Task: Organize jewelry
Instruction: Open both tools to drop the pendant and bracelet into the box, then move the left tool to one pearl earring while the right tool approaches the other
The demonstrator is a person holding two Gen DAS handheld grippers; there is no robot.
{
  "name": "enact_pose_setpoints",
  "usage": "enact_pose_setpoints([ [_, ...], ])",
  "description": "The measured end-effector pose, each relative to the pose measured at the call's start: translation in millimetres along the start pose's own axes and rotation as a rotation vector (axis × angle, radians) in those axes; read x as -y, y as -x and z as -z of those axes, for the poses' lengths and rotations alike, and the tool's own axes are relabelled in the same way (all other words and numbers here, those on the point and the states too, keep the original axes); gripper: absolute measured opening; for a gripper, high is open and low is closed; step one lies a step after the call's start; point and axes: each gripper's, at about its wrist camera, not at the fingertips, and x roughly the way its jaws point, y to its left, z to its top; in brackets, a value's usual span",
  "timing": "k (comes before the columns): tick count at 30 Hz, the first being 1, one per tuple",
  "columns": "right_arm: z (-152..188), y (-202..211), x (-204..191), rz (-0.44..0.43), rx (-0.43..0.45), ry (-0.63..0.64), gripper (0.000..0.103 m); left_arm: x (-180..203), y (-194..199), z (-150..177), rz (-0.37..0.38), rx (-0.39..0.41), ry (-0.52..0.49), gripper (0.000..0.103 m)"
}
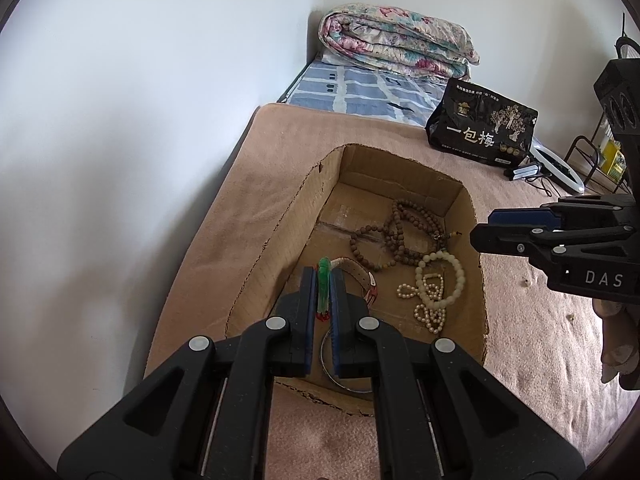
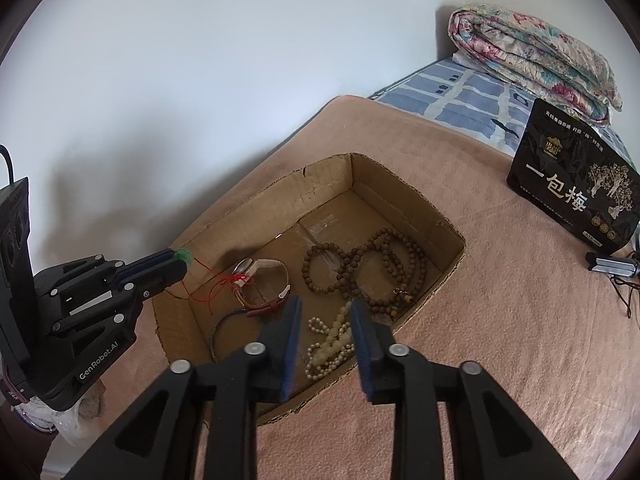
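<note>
The left gripper (image 1: 322, 286) is clenched on a green jade pendant (image 1: 323, 285), which stands pinched between its blue pads over the near left part of the cardboard box (image 1: 316, 184); from the right wrist view a tuft of green shows at the pad tips (image 2: 183, 255) and a thin red cord (image 2: 208, 284) trails from it down into the box. The right gripper (image 2: 325, 314) is released, its jaws spread apart above the box's near edge, with nothing between them. The box sits on a tan blanket (image 1: 532, 344) spread over the bed. Inside it, in the left wrist view, a long strand of brown wooden prayer beads (image 1: 408, 232) lies coiled toward 1 o'clock, with a smaller brown bead bracelet (image 1: 366, 246) touching it at its left. A pale jade bead bracelet (image 1: 442, 278) lies toward 3 o'clock, overlapping a small pearl strand (image 1: 428, 312). A wristwatch with a cream and brown strap (image 1: 362, 276) lies just beyond the left gripper, and a thin metal bangle (image 1: 330, 364) lies at 6 o'clock, partly hidden by the gripper's fingers. Beyond the box, at 1 o'clock, a black snack bag (image 1: 482, 130) stands on the blanket, and a folded floral quilt (image 1: 396, 42) rests at the far end of the bed.
</note>
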Motion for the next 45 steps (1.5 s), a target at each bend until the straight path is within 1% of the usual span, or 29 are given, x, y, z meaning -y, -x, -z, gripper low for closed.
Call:
enact_pose_setpoints([
  [1, 0.0, 1.6, -1.2, 0.008, 0.005, 0.006, 0.035, 0.4, -0.3, -0.4, -0.003, -0.003, 0.0, 0.012],
  [2, 0.0, 3.1, -2.3, 0.016, 0.008, 0.01, 0.044, 0.5, 0.1, -0.2, -0.006, -0.004, 0.0, 0.031],
  [3, -0.1, 4.6, -2.8, 0.023, 0.013, 0.011, 0.051, 0.9, 1.1, 0.2, -0.009, 0.002, -0.001, 0.04],
  [4, 0.2, 6.6, -3.2, 0.032, 0.022, 0.012, 0.065, 0.9, 3.0, 0.6, -0.018, 0.011, -0.001, 0.052],
  [5, 0.3, 9.2, -3.3, 0.039, 0.034, 0.012, 0.072, 1.6, 5.0, 1.1, -0.028, 0.022, -0.003, 0.054],
  [7, 0.5, 14.1, -3.5, 0.044, 0.053, 0.013, 0.078, 2.0, 6.3, 1.2, -0.033, 0.021, -0.005, 0.054],
  [8, 0.6, 15.7, -3.1, 0.045, 0.057, 0.013, 0.083, 2.1, 6.8, 1.2, -0.034, 0.02, -0.003, 0.054],
  [10, 1.0, 18.8, -3.0, 0.054, 0.066, 0.014, 0.088, 2.0, 7.4, 1.0, -0.035, 0.021, -0.003, 0.054],
  [12, 2.0, 21.5, -2.9, 0.062, 0.075, 0.017, 0.09, 2.3, 9.1, 0.8, -0.036, 0.023, -0.003, 0.054],
  [14, 3.1, 23.4, -2.7, 0.079, 0.077, 0.021, 0.096, 3.2, 12.1, 0.5, -0.037, 0.027, -0.001, 0.054],
  [16, 4.9, 26.6, -2.2, 0.101, 0.086, 0.025, 0.099, 4.2, 15.2, 0.5, -0.037, 0.031, -0.001, 0.054],
  [23, 14.1, 44.2, 6.4, 0.16, 0.115, 0.021, 0.102, 14.7, 27.2, 1.3, -0.045, 0.047, -0.02, 0.054],
  [31, 36.0, 72.1, 27.3, 0.231, 0.144, 0.025, 0.103, 43.3, 37.0, 2.6, -0.018, 0.077, -0.064, 0.054],
  [37, 62.6, 97.6, 59.4, 0.254, 0.151, -0.012, 0.103, 72.5, 40.7, 3.7, 0.034, 0.081, -0.087, 0.054],
  [45, 103.6, 130.9, 108.5, 0.29, 0.172, -0.083, 0.103, 116.7, 35.1, 6.1, 0.115, 0.067, -0.116, 0.054],
])
